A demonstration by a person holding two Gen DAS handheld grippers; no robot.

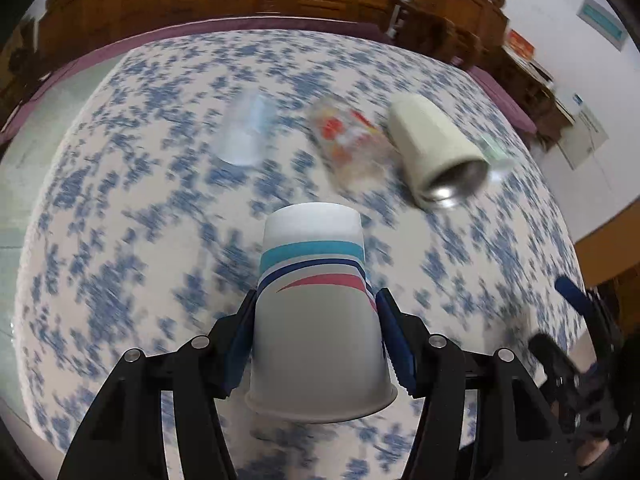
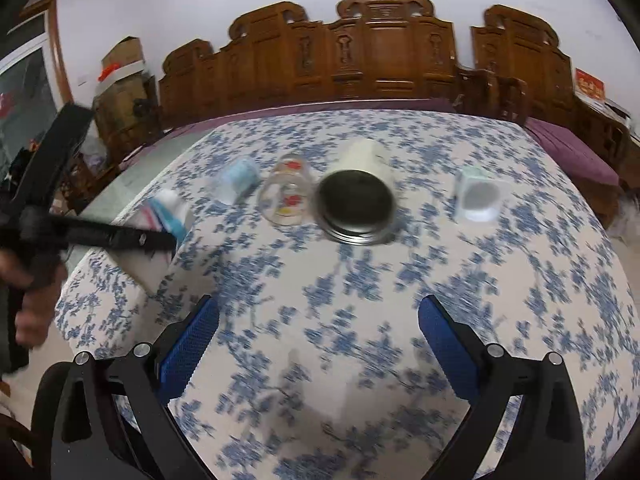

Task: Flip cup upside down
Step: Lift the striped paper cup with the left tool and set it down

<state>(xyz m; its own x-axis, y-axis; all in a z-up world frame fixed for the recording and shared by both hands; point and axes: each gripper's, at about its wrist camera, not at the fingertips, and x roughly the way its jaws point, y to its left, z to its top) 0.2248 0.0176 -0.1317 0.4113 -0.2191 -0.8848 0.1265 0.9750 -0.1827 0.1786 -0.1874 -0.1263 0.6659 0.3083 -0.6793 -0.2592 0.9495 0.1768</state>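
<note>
A white paper cup [image 1: 316, 312] with teal, navy and red stripes sits between the blue pads of my left gripper [image 1: 316, 300], which is shut on it. The cup is inverted, base up and rim low over the tablecloth. In the right wrist view the same cup [image 2: 168, 212] shows at the left, held by the left gripper's black fingers [image 2: 116, 238]. My right gripper [image 2: 318, 320] is open and empty above the near part of the table. It also shows at the right edge of the left wrist view [image 1: 576, 320].
On the blue-flowered tablecloth [image 2: 360, 300] lie a cream steel-lined tumbler [image 2: 358, 200] on its side, a clear glass with red flowers [image 2: 286, 196], a pale blue plastic cup [image 2: 236, 180] and a mint-white cup [image 2: 478, 196]. Carved wooden chairs [image 2: 384, 48] stand behind.
</note>
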